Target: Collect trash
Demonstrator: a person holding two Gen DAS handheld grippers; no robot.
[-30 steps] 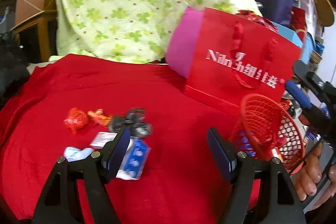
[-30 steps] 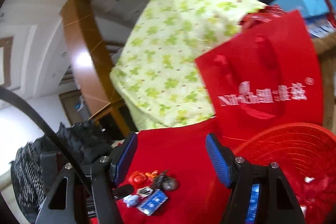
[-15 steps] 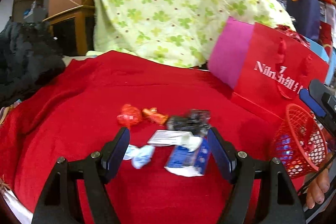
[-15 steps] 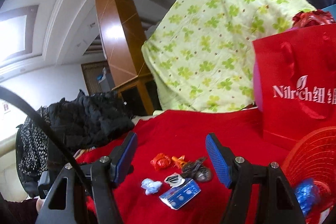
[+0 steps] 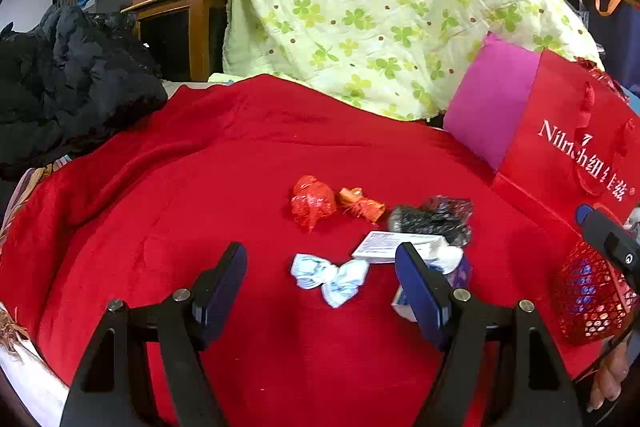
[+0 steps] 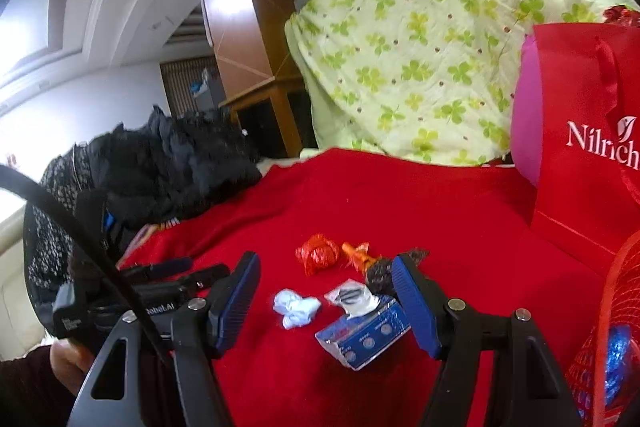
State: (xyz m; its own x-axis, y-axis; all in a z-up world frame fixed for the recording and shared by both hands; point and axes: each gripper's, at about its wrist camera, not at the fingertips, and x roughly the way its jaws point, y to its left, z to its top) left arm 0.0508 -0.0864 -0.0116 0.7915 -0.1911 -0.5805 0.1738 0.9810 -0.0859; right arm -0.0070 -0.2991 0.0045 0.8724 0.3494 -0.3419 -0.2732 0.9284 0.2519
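Trash lies on a red blanket (image 5: 180, 195): a red wrapper (image 5: 312, 201), an orange wrapper (image 5: 362, 205), a black wrapper (image 5: 434, 219), a white box (image 5: 394, 245), a pale blue wrapper (image 5: 330, 277) and a blue blister pack (image 6: 366, 333). My left gripper (image 5: 320, 287) is open and empty, the pale blue wrapper between its fingers' line of sight. My right gripper (image 6: 326, 301) is open and empty, above the same pile (image 6: 340, 279). A red mesh basket (image 5: 588, 297) sits at the right and also shows in the right wrist view (image 6: 608, 347).
A red gift bag (image 5: 576, 147) with a pink side stands at the back right. A green clover-print cloth (image 5: 380, 7) covers something behind. Black clothing (image 5: 60, 87) lies at the left. A wooden post (image 6: 244, 27) stands behind.
Both grippers have swung left, away from the basket and toward the trash pile. The pile now sits centred in both views. Both stay open.
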